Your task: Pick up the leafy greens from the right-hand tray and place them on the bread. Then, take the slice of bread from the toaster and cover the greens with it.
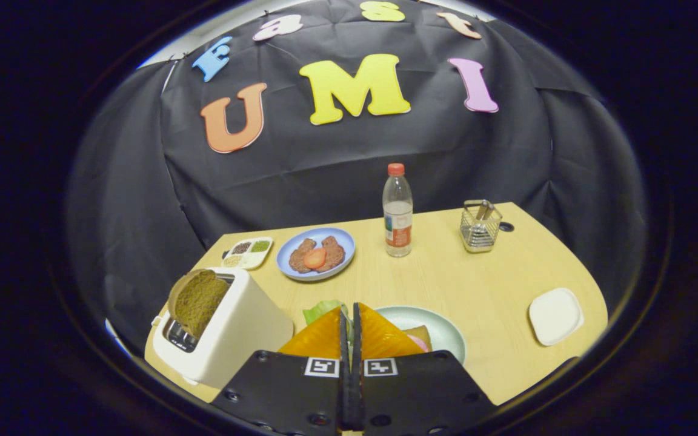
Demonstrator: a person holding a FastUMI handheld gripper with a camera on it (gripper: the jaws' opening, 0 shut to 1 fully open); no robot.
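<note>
My gripper has its orange fingers pressed close together, shut on the leafy greens. A light green leaf pokes out past the left fingertip. Just beyond and under the fingers lies a pale green plate, where a piece of bread with something pink beside it shows to the right of the fingers. To the left stands a white toaster with a brown bread slice sticking up from its slot. The white square tray lies at the right.
Farther back on the wooden table are a blue plate with meat patties and a tomato slice, a small divided dish, a water bottle and a wire holder.
</note>
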